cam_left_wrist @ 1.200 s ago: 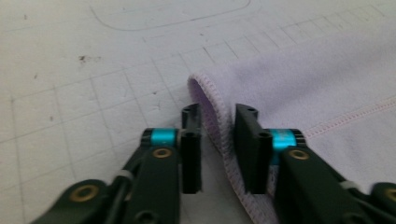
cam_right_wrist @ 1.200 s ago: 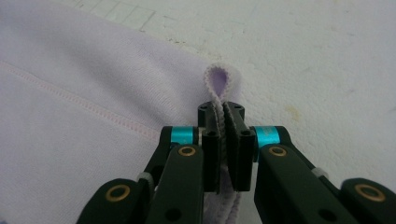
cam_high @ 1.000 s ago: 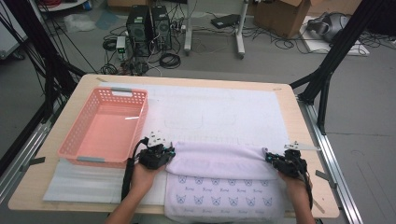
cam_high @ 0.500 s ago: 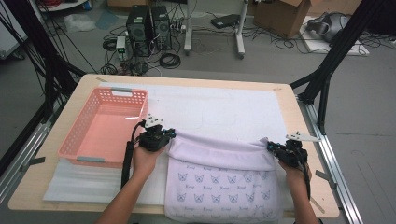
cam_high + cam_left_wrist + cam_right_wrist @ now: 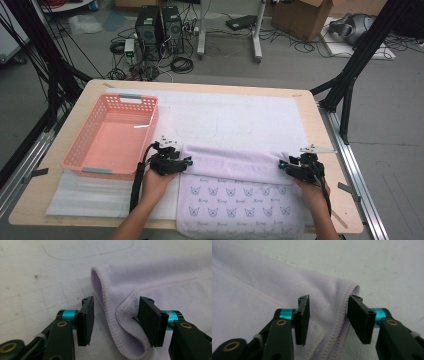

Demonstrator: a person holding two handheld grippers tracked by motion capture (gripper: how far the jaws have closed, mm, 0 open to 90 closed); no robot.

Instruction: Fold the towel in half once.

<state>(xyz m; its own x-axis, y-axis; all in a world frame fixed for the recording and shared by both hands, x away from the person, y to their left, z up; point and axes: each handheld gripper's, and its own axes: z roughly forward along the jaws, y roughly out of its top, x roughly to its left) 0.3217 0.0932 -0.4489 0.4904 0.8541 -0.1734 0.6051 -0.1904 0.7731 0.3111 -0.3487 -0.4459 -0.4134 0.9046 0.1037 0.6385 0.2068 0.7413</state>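
Lilac towel (image 5: 235,165) folded; hemmed corners lie between both grippers' parted jaws.

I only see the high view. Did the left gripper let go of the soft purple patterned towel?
Observer: Yes. In the left gripper view, the left gripper has jaws that have just been opening. The folded corner of the lilac fleece towel lies loose between them.
Operator: And the other one?
Observer: The right gripper has just been opening too. The towel's stitched hem sits between its jaws, not squeezed.
Operator: Is the fold flat?
Observer: Not quite. At the left corner the edge stands up in an open loop.
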